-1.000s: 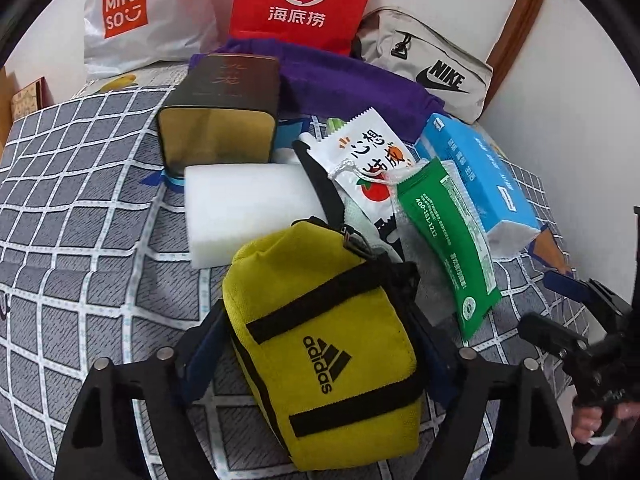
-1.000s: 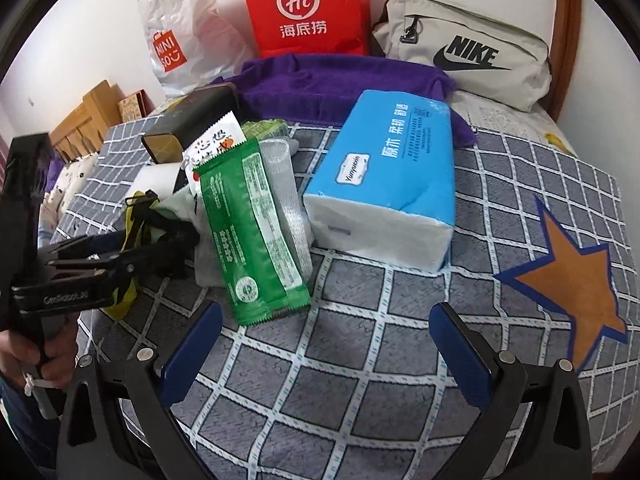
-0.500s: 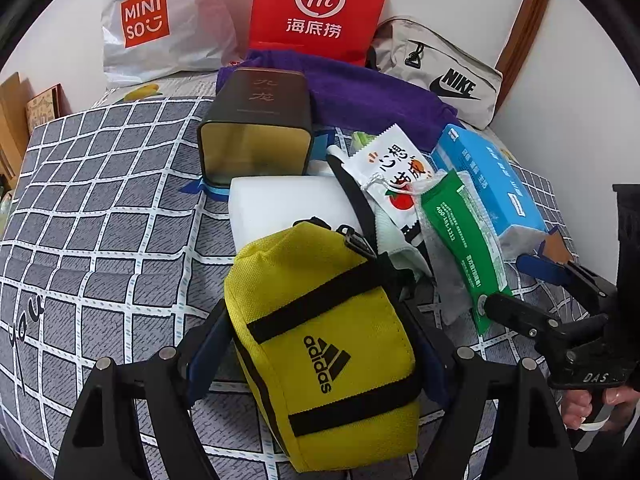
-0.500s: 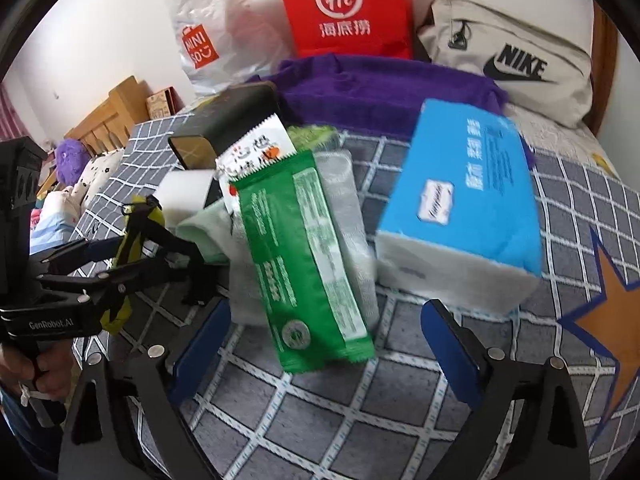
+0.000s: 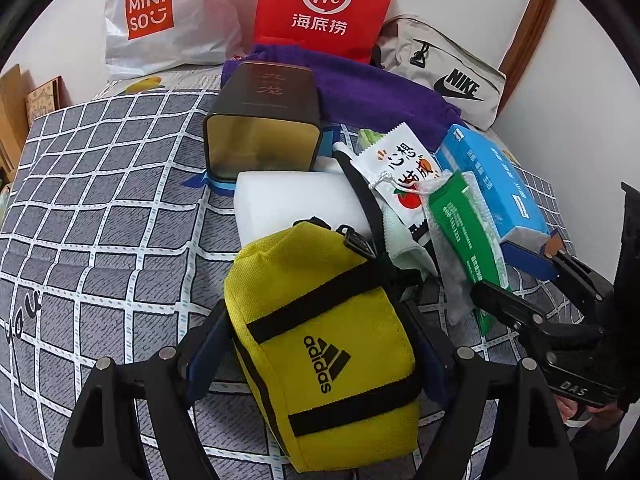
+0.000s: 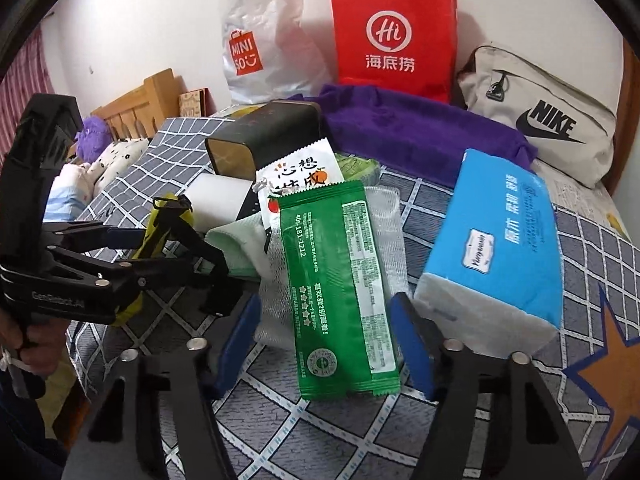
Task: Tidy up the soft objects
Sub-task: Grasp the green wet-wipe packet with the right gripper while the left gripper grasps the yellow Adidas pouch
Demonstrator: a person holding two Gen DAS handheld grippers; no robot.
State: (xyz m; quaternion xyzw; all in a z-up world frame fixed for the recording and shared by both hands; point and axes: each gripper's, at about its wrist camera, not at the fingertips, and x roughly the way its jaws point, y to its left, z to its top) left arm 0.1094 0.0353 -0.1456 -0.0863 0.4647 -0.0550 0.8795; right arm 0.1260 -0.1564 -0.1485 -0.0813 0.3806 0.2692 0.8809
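The left gripper [image 5: 320,344] is clamped on the yellow Adidas pouch [image 5: 324,344], which lies on the checked bed cover [image 5: 100,220], probably to steady it. Just right of the pouch, the right gripper [image 6: 326,340] straddles the green wet-wipe packet [image 6: 340,280]; its jaws have just been closing, pads apparently not yet pressing. The blue tissue pack [image 6: 496,240] lies beyond the packet.
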